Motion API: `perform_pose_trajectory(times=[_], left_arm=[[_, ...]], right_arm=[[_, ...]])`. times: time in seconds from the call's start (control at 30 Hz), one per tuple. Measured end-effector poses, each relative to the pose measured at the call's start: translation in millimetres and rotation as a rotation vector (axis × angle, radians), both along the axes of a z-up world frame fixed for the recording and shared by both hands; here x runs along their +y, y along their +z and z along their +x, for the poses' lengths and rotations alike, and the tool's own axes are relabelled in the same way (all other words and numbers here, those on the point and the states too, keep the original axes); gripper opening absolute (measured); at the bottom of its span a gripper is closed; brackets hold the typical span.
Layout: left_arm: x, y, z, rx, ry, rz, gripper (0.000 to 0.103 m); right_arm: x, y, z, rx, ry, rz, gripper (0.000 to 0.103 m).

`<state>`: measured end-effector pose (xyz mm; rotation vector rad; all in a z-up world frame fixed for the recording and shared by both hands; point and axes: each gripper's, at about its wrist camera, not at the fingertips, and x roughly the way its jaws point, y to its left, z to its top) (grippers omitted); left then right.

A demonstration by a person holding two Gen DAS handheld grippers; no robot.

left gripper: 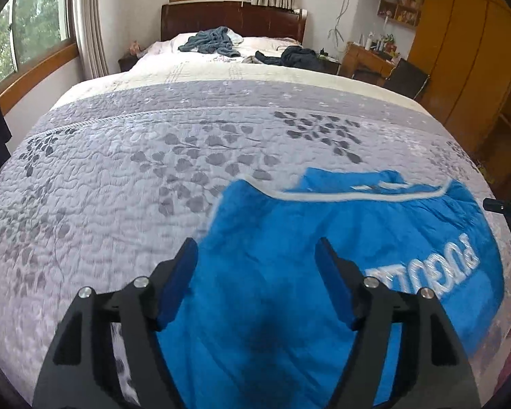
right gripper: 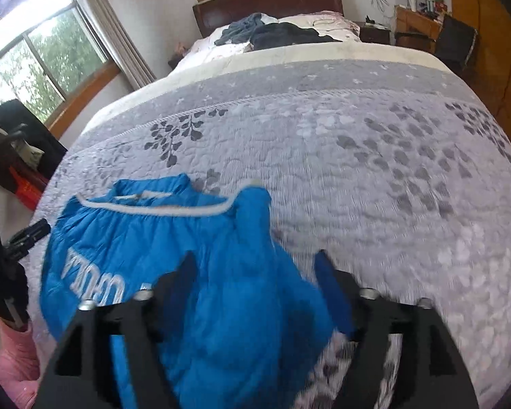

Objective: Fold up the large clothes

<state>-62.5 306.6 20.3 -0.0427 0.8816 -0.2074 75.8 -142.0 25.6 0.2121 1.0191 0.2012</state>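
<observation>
A bright blue jacket (left gripper: 289,255) with white trim and white lettering lies spread on the quilted grey bedspread (left gripper: 119,177) near the foot of the bed. My left gripper (left gripper: 255,242) is open, its blue-padded fingers (left gripper: 180,272) straddling the jacket's left part just above the cloth. In the right wrist view the jacket (right gripper: 146,245) sits lower left, with one side bunched up. My right gripper (right gripper: 255,255) is open over that bunched edge. Whether either gripper's pads touch the fabric is unclear. The right gripper (left gripper: 504,208) shows at the left wrist view's right edge.
A grey-blue garment (left gripper: 211,42) and a dark garment (left gripper: 296,56) lie by the pillows under the wooden headboard (left gripper: 235,17). A desk (left gripper: 368,56) and wardrobe (left gripper: 466,51) stand right of the bed. Windows are on the left. Something pink (right gripper: 15,351) is at the bed's near left corner.
</observation>
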Motion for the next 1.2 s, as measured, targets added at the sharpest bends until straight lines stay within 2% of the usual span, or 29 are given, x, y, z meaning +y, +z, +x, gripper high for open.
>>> perform_pose_trajectory(times=[0.23, 0.33, 0.57, 0.87, 1.2], left_arm=[[-17.4, 4.2, -36.9, 0.003, -0.028, -0.028, 0.075], [-18.6, 2.5, -51.1, 0.006, -0.026, -0.034, 0.077], [-16.3, -4.6, -77.4, 0.022, -0.014, -0.012, 0.079], [-13.6, -18.5, -87.9, 0.051, -0.009, -0.011, 0.08], [-13.3, -27.4, -83.2, 0.061, 0.009, 0.011, 0.083]], right_arm=[[-13.0, -0.3, -55.7, 0.023, -0.007, 0.056, 0.08], [-13.7, -4.9, -75.7, 0.032, -0.012, 0.045, 0.08], [-15.6, -20.7, -109.9, 0.06, -0.016, 0.068, 0.086], [-25.5, -43.9, -117.6, 0.1, -0.03, 0.156, 0.087], [-24.3, -65.9, -106.3, 0.133, 0.005, 0.259, 0.09]])
